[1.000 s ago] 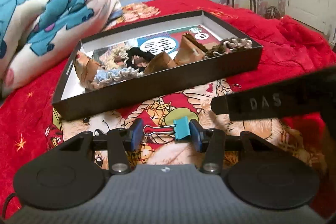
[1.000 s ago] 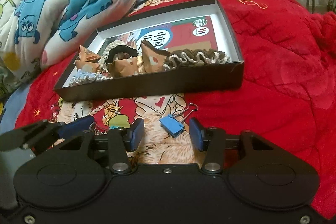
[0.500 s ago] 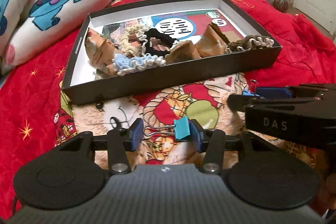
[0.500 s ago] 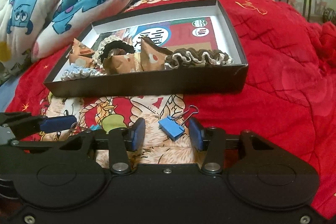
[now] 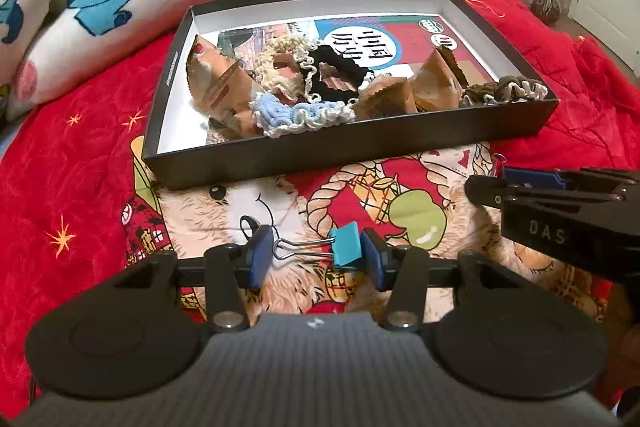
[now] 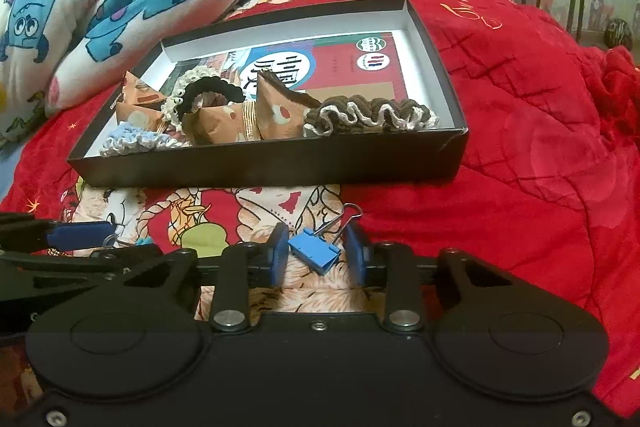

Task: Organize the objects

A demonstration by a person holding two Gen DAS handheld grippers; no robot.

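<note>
Two binder clips lie on the bed: the teal clip (image 5: 346, 245) spans the left gripper (image 5: 316, 259), touching both pads; the blue clip (image 6: 314, 255) sits loose inside the right gripper (image 6: 316, 256) (handles partly hidden), black box (image 6: 264, 165) ahead.

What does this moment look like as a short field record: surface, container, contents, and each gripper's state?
surface: red printed blanket
container: shallow black cardboard box, open
contents: crocheted scrunchies, brown paper packets, printed booklet
left gripper: teal metal binder clip spanning its fingers, apparently gripped
right gripper: open around blue metal binder clip, fingers not touching
clips in box: none visible
</note>
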